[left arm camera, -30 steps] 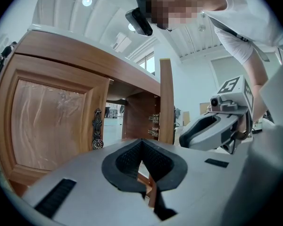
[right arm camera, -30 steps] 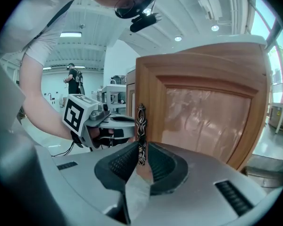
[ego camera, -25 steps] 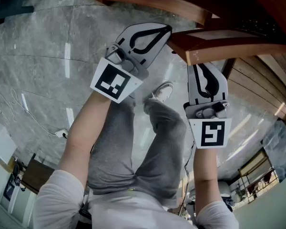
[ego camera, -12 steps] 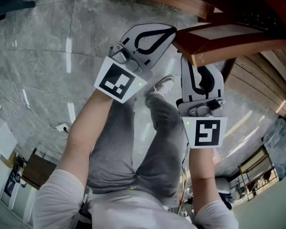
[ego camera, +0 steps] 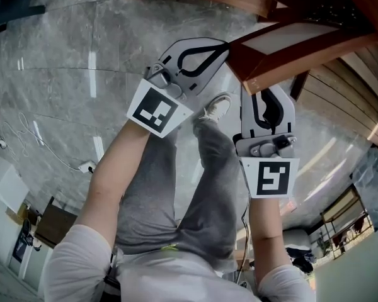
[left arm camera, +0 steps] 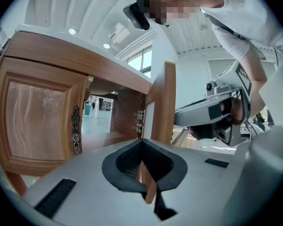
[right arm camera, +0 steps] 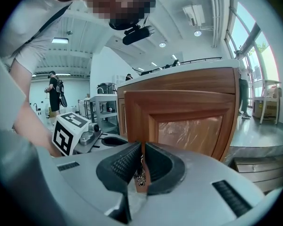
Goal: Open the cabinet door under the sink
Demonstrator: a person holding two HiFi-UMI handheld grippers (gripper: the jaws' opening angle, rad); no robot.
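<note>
The cabinet door [ego camera: 283, 46] is reddish-brown wood with a smooth, varnished sheen. Its inset panel [right arm camera: 191, 131] looks like a paler, marbled, semi-gloss sheet. The handle [right arm camera: 140, 179] is dark ornate metal, dull rather than bright. Both the left gripper [ego camera: 220, 44] and the right gripper [ego camera: 268, 96] have matt grey plastic shells, with black ribbed pads [left arm camera: 125, 161] that look rubbery. The left's press on the door's wooden edge, the right's on the metal handle. The marker cubes [ego camera: 152, 110] carry flat black-and-white print. The floor [ego camera: 57, 68] is grey veined stone — polished, mirroring the ceiling lights. The trousers [ego camera: 170, 194] are soft grey cloth.
</note>
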